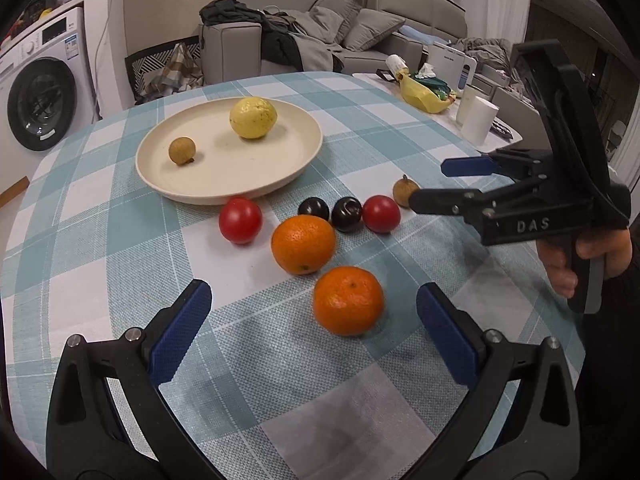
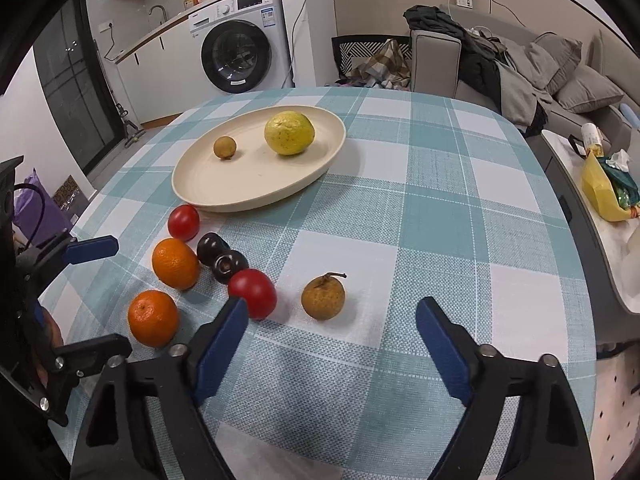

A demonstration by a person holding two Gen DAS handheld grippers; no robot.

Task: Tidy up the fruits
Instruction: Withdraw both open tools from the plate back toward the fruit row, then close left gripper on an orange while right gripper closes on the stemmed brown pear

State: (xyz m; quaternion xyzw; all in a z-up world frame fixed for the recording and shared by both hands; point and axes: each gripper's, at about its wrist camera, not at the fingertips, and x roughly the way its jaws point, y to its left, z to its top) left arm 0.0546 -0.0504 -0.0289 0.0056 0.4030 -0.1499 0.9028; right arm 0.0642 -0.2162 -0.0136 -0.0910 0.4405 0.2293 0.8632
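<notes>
A cream plate [image 1: 224, 184] [image 2: 224, 196] holds a yellow lemon [image 1: 253, 117] [image 2: 289, 132] and a small brown longan [image 1: 182, 151] [image 2: 225, 147]. On the checked cloth lie two oranges [image 1: 347, 300] [image 1: 303, 244], two red tomatoes [image 1: 240, 220] [image 1: 381, 213], two dark plums [image 1: 313, 209] [image 1: 346, 213] and a brown longan [image 1: 403, 191] [image 2: 323, 296]. My left gripper [image 1: 314, 308] [image 2: 100, 296] is open, with the near orange between its fingers. My right gripper [image 2: 332, 322] [image 1: 436, 184] is open just before the loose longan.
A side table [image 1: 440, 112] at the right carries a yellow bag [image 1: 424, 96] and white cups [image 1: 480, 120]. A washing machine [image 2: 244, 56], a chair [image 2: 372, 56] and a sofa [image 1: 360, 32] with clothes stand beyond the table.
</notes>
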